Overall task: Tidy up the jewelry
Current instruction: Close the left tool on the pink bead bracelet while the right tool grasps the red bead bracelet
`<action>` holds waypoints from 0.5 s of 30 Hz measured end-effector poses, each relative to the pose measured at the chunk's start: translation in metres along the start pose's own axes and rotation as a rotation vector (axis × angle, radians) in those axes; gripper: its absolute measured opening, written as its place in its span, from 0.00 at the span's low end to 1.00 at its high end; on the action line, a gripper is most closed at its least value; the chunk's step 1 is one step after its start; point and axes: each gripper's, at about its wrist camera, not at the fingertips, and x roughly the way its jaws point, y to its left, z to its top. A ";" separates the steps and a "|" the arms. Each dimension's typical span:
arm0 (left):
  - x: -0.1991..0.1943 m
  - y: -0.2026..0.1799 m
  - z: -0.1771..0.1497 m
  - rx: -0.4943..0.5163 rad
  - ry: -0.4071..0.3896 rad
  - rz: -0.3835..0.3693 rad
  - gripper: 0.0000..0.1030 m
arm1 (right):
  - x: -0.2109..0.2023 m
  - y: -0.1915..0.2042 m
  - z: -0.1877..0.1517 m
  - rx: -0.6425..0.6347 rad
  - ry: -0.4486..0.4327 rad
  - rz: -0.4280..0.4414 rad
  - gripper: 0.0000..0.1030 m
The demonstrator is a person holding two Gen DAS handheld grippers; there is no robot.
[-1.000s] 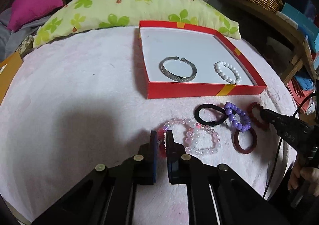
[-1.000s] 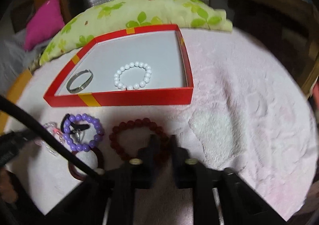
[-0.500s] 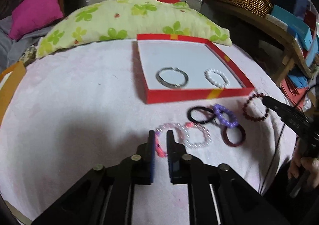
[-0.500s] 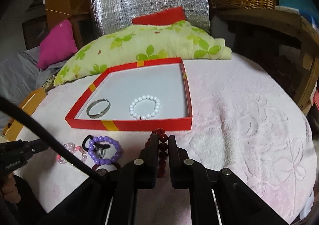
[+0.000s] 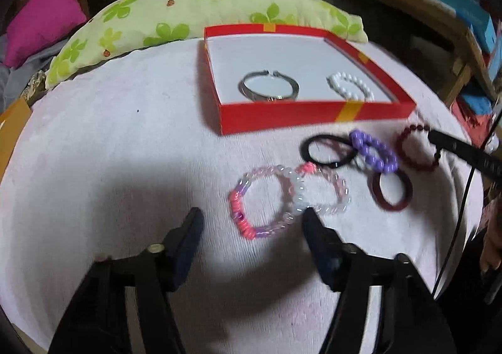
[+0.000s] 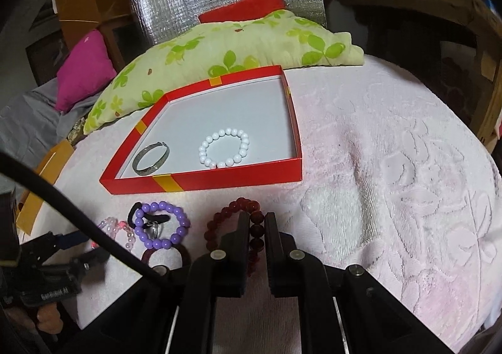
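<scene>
red box [image 6: 219, 179]: 2 bracelets inside | left tongs [image 5: 251, 222]: opening, gripping nothing | right tongs [image 6: 257, 225]: clenched on dark-red bead bracelet [image 6: 232, 212]

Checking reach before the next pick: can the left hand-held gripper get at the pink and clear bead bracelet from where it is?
Probably yes. The left hand-held gripper has its jaws opening right at the pink and clear bead bracelet on the pink cloth; nothing blocks it, though a second pale bracelet overlaps it.

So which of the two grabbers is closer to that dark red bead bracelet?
The right gripper: its fingers pinch the dark red bracelet. The left gripper, opening, sits by the pink bracelet.
</scene>
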 end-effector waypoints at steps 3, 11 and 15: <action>0.002 0.005 0.003 -0.010 -0.002 -0.020 0.36 | 0.000 0.002 -0.001 -0.010 -0.002 -0.001 0.10; -0.002 0.011 0.002 -0.046 -0.022 -0.076 0.08 | -0.008 0.010 0.000 -0.029 -0.037 0.029 0.10; -0.009 0.014 0.001 -0.067 -0.037 -0.064 0.08 | -0.014 0.010 0.002 -0.012 -0.061 0.073 0.10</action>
